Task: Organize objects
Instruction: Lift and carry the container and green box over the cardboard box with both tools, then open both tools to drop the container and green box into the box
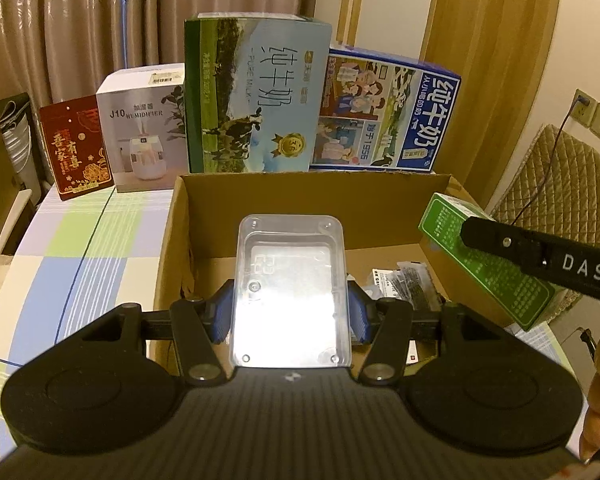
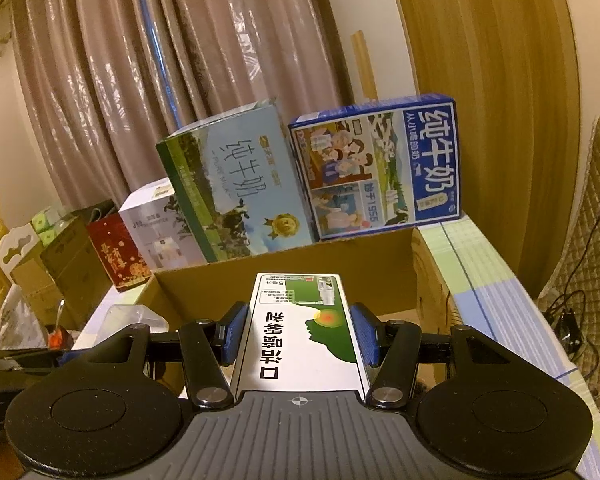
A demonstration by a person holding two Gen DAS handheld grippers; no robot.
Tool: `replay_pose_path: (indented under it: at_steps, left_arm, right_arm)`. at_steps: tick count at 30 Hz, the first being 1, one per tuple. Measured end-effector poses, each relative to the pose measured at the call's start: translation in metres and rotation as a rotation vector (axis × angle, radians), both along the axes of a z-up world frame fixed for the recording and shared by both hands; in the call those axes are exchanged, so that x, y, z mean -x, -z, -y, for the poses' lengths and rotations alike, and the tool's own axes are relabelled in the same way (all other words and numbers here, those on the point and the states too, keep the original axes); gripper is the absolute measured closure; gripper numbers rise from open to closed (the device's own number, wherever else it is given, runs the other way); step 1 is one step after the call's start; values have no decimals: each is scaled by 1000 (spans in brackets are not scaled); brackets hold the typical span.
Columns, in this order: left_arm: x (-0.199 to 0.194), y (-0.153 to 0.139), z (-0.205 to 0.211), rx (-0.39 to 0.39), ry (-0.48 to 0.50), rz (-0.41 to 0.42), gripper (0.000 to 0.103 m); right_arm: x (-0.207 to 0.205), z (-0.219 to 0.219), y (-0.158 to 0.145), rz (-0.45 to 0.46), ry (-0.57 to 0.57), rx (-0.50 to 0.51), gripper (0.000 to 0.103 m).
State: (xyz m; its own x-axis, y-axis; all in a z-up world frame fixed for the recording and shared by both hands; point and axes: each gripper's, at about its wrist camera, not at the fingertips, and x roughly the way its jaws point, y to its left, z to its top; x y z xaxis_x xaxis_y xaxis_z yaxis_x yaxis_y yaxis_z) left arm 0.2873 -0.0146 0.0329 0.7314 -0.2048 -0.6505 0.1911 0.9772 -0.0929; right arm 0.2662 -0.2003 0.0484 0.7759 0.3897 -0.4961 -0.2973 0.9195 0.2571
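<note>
My left gripper (image 1: pixel 290 312) is clamped on a clear plastic tray (image 1: pixel 290 276), held over the near edge of the open cardboard box (image 1: pixel 300 192) on the table (image 1: pixel 80 240); my right gripper (image 2: pixel 298 336) is clamped on a green-and-white medicine carton (image 2: pixel 300 332), which also hangs above the box, toward its right side; in the left view the carton shows tilted just over the right wall. I judge the sorting partly done: a few small packets (image 1: pixel 408 280) already lie on the box floor, though I cannot tell what they are; the tray and the carton are both in the air, not yet set down; lowering each into the box is what seems left for these two. Behind the box stand two milk cartons (image 1: pixel 256 96), a humidifier box (image 1: pixel 144 132) and a red gift box (image 1: pixel 76 148), upright in a row; whether they belong to the job I cannot say.
</note>
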Motion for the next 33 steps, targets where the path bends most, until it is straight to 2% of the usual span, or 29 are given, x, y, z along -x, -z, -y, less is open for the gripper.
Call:
replay_pose_path:
  at_steps: [33]
  left_arm:
    - [-24,11,10,12,22,-21,52]
  right_arm:
    - [-19,8,13,-30,39,1,50]
